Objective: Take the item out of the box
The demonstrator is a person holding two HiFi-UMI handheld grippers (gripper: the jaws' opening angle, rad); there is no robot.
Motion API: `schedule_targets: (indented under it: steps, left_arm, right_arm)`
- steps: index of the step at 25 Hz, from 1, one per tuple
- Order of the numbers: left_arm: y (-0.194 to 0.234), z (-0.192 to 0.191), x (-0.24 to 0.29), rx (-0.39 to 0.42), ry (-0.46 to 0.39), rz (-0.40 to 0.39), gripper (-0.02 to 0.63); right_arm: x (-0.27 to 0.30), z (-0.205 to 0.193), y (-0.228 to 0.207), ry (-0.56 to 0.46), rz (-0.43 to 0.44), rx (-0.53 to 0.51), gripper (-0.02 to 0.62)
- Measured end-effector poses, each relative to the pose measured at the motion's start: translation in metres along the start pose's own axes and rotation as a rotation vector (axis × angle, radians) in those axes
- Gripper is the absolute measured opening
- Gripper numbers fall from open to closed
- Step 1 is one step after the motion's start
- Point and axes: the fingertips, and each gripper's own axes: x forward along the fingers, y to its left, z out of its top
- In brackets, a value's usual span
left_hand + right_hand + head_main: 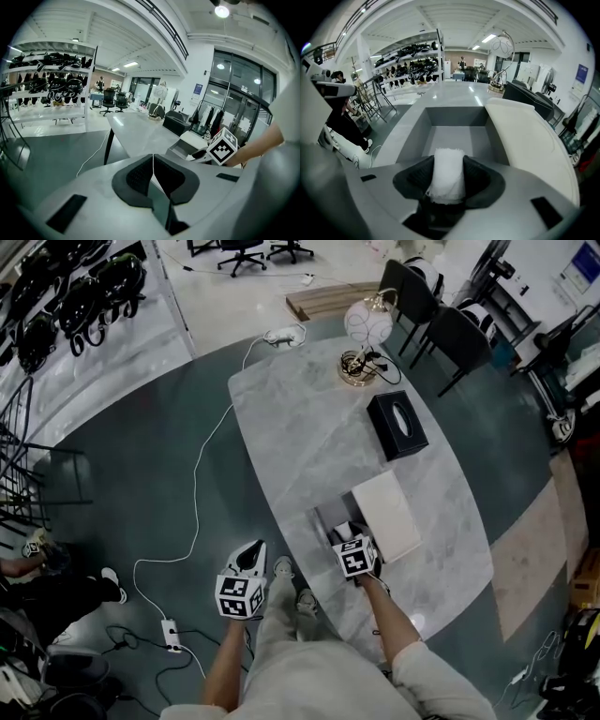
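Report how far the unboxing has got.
Done: the grey box stands open, its white lid beside it, its floor bare. In hand: the right gripper has its jaws shut on the white roll at the box's near edge. Left: set the roll on the table. The left gripper hangs shut and empty beside the table.
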Motion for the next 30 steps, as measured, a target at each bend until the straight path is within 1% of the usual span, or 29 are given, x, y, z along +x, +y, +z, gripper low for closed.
schedule_targets:
  steps: [4,9,15,18,21,30]
  left_arm:
    - [0.001,0.002,-0.002,0.002,-0.004,0.001,0.020]
    - [0.001,0.002,-0.005,0.013,-0.002,-0.002,0.020]
    - [-0.005,0.008,-0.009,0.025,-0.013,-0.010,0.020]
    - [-0.008,0.011,-0.012,0.034,-0.019,-0.013,0.020]
    - [-0.012,0.015,-0.014,0.042,-0.029,-0.014,0.020]
    - [-0.027,0.026,-0.024,0.078,-0.063,-0.015,0.020]
  right_arm:
    - [-0.003,0.002,0.003,-0.013,0.014,-0.013,0.189]
    - [-0.013,0.013,0.007,-0.063,0.030,-0.037,0.189]
    - [-0.032,0.028,0.006,-0.150,0.021,-0.006,0.187]
    - [-0.050,0.038,0.006,-0.195,0.015,0.020,0.187]
    - [-0.066,0.047,0.007,-0.248,0.013,0.023,0.187]
    - [-0.112,0.055,0.008,-0.377,0.007,0.053,0.186]
